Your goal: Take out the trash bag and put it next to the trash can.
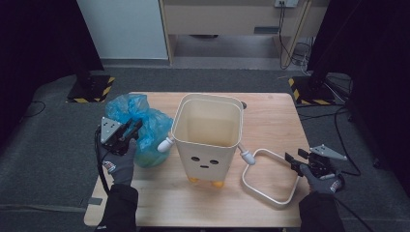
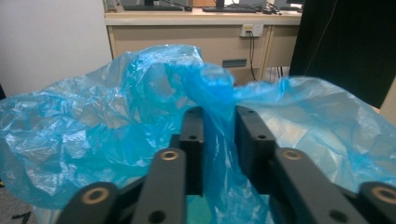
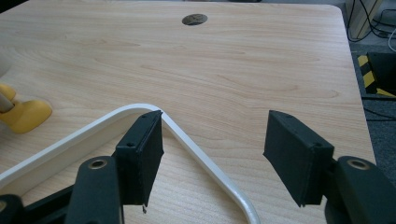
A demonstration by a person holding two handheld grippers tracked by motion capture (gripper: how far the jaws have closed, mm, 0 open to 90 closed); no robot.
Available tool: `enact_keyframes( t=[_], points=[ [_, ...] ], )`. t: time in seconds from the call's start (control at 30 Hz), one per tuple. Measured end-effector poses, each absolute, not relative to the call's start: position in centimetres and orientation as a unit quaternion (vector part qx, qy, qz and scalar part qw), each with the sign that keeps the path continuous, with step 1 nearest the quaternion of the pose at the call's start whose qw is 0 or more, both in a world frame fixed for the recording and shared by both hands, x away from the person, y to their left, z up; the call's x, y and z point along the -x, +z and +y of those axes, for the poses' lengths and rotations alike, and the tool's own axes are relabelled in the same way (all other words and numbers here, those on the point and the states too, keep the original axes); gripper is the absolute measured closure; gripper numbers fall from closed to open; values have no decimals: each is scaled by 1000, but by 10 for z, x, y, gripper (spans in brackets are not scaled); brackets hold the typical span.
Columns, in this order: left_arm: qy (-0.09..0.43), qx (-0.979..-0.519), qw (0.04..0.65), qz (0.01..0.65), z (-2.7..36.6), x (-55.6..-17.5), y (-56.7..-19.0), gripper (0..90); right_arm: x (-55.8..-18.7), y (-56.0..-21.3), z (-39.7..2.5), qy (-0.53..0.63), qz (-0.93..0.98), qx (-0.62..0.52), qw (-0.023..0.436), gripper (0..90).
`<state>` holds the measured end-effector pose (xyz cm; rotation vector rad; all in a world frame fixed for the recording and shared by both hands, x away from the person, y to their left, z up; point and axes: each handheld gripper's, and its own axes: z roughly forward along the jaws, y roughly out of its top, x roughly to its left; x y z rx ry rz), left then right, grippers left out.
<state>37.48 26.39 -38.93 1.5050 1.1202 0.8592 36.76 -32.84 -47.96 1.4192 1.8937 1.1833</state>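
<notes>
Left gripper view, claw [image 2: 219,135] pinching blue bag [image 2: 116,107]

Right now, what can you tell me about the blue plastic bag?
The blue plastic bag is thin, translucent, crinkled film, bunched into a loose heap at the table's left edge, beside the cream bin. The left gripper is shut on a fold of its upper film, which rises between the jaws. Its contents cannot be made out.

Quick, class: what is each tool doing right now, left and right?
Left tool: closed on the blue plastic bag.
Right tool: open, holding nothing, its jaws either side of the white frame lying on the table.
</notes>
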Motion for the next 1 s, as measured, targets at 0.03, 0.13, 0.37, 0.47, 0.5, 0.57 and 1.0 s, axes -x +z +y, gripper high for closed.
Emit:
enact_keyframes(
  t=[0.03, 0.13, 0.37, 0.47, 0.5, 0.57, 1.0],
  points=[
    [356, -625, 515, 466, 264, -374, -388, 667, -368, -480, -328, 434, 694, -519, 246, 373],
    [358, -622, 519, 463, 265, -371, -383, 619, -368, -480, -328, 434, 694, -519, 246, 370],
    [362, -619, 532, 449, 261, -364, -372, 603, -368, -480, -328, 434, 694, -518, 247, 370],
    [362, -617, 540, 443, 259, -360, -368, 598, -368, -479, -328, 435, 694, -518, 248, 369],
    [362, -617, 543, 440, 258, -359, -367, 596, -368, -479, -328, 435, 693, -518, 248, 369],
    [360, -615, 551, 435, 258, -354, -363, 591, -368, -480, -328, 435, 694, -518, 247, 369],
    [361, -607, 573, 416, 258, -332, -342, 566, -367, -479, -329, 433, 695, -516, 250, 369]
  ],
)
